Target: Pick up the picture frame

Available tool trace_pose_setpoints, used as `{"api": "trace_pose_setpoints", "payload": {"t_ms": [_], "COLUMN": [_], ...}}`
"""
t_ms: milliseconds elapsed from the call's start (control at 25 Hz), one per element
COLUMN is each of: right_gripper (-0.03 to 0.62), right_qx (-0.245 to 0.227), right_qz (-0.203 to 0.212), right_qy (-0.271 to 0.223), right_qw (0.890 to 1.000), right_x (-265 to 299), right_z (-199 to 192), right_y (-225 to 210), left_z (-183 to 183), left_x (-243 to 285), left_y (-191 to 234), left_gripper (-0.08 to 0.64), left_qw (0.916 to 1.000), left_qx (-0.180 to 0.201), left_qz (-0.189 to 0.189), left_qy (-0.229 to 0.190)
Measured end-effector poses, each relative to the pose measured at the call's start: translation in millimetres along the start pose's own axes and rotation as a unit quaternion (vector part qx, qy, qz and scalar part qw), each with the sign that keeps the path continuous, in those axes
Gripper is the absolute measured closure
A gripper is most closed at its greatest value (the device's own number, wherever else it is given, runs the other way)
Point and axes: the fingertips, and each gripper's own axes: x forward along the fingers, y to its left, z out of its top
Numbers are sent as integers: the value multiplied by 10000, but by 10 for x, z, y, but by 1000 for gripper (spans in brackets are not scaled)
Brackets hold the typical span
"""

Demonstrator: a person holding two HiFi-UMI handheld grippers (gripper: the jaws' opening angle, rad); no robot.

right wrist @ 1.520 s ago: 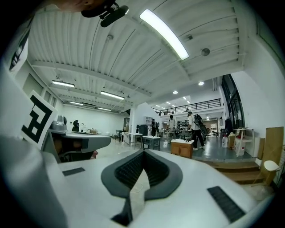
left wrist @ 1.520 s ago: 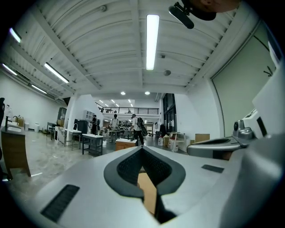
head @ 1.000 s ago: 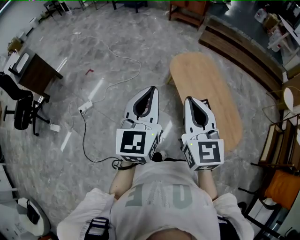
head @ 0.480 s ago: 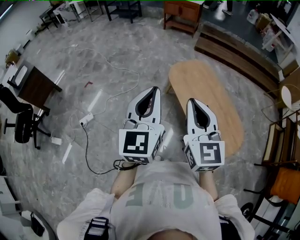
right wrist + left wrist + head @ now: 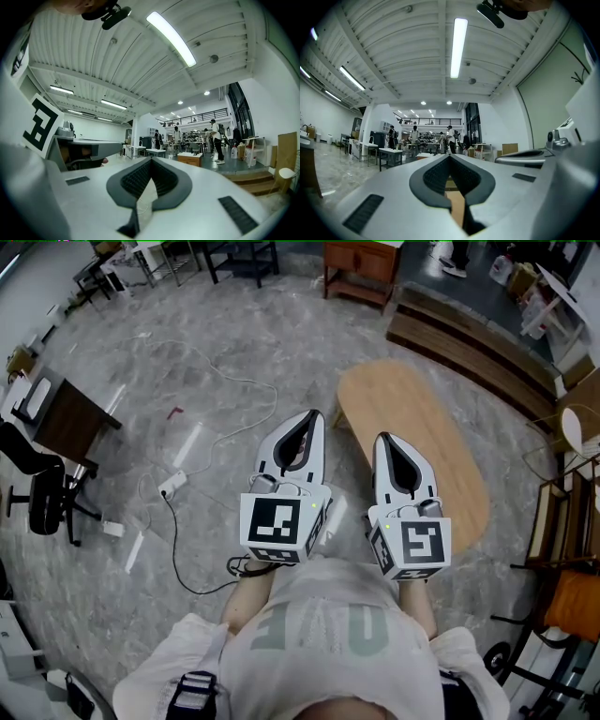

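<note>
The oval wooden surface [image 5: 427, 442] at 1 o'clock has barely shifted in the last second, and no picture frame shows on it or anywhere else. The left tongs [image 5: 313, 416] and right tongs [image 5: 385, 440] are both pinched together, empty, so the pickup looks unstarted.

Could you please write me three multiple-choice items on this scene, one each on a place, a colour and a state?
1. Where is the oval wooden table in the head view?
A. at the far left
B. ahead on the right, beside the right tongs
C. behind the person

2. What colour is the power strip on the floor?
A. red
B. white
C. black

3. How do the left tongs stand?
A. wide open
B. shut on a picture frame
C. shut, holding nothing

Answers: 1 B, it stretches along the right tongs' right side; 2 B, it shows white against grey; 3 C, the tips touch, nothing gripped.
</note>
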Motion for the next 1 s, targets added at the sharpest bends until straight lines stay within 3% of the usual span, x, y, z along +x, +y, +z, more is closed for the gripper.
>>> {"api": "trace_pose_setpoints", "payload": {"t_ms": [360,600,800,1000], "right_gripper": [588,588,588,588], "right_qx": [-171,-235,-147,63], "right_qz": [-28,-63,-163,-399], "right_qy": [-11,-36,27,374], "right_qw": [9998,9997,9998,9985], "right_x": [211,524,778,847], "right_z": [14,-159,-753,-1861], "right_y": [-169,-419,-623,-752], "left_z": [-83,-463,-1066,-2126], "left_x": [255,572,809,838], "left_y": [-9,35,48,19], "left_gripper": [551,551,551,551], "left_qw": [9999,9994,9990,9955], "left_qx": [41,-29,-291,-293], "left_qz": [-118,-115,-53,-110], "left_qy": [86,321,347,892]}}
